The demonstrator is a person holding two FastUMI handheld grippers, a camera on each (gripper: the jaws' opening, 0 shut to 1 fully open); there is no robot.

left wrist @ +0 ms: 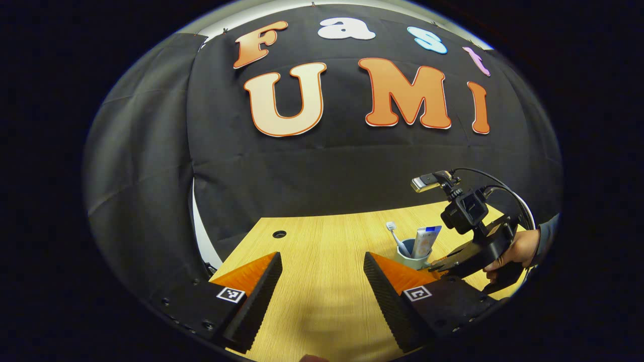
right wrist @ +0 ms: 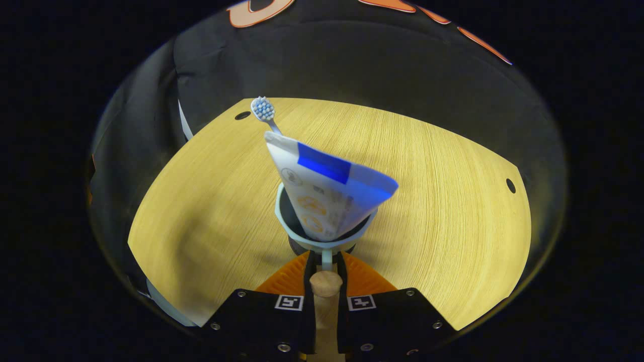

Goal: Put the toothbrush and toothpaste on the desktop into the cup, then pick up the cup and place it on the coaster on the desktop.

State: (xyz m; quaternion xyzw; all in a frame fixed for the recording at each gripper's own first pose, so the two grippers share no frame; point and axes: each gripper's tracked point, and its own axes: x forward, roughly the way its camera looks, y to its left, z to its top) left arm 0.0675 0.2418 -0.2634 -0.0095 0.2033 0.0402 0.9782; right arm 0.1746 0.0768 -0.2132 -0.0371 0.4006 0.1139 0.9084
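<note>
right hand-held gripper point(left wrist: 443, 264): black body | looping cables | grey sleeve point(left wrist: 548, 234)

Light wood-grain desktop point(left wrist: 322, 241) with round cable holes point(right wrist: 510, 185), backed by draped black cloth wall point(left wrist: 327, 166).

A pale blue-green cup point(right wrist: 302, 236) with a light wooden handle point(right wrist: 325, 286), a white toothpaste tube point(right wrist: 327, 193) banded in blue with orange prints, a blue-and-white-bristled toothbrush point(right wrist: 263, 109) and a yellow wood-grained tabletop point(right wrist: 443, 201) are seen.
</note>
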